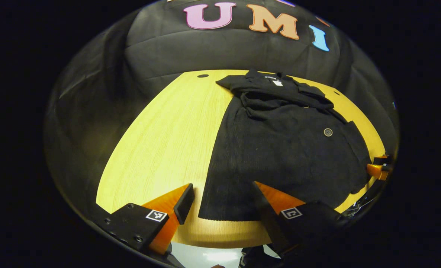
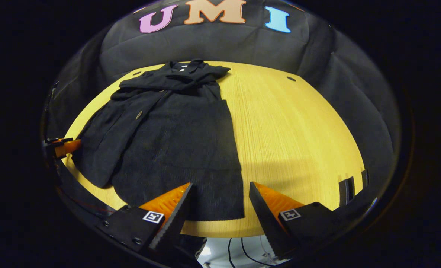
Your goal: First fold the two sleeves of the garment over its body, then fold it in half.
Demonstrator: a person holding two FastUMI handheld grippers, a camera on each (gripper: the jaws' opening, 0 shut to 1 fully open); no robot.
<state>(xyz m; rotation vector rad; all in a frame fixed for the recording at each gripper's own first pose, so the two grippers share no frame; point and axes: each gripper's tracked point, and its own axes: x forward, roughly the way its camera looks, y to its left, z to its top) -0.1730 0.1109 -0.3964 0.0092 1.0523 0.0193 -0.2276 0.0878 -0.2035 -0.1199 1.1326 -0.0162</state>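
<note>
Black garment flat on the wooden table, both grippers at its near hem, jaws apart and holding nothing.

Garment [image 1: 280,149] lies collar toward the booth wall, hem toward the near table edge; sleeves already lie bunched across the chest below the collar, one button [image 1: 328,132] showing on the body. Left gripper [image 1: 224,193] sits over the hem's left corner: one finger above bare wood, the other above cloth, wide gap between. In the right gripper view, right gripper [image 2: 220,193] straddles the hem's right corner the same way. Table [image 2: 298,130] has broad bare wood to the garment's right in that view, a similar open strip at its left in the left gripper view. Hem runs just inside the near edge. The other gripper's tip [image 2: 66,146] shows at the table's left rim, just beside the cloth.
</note>
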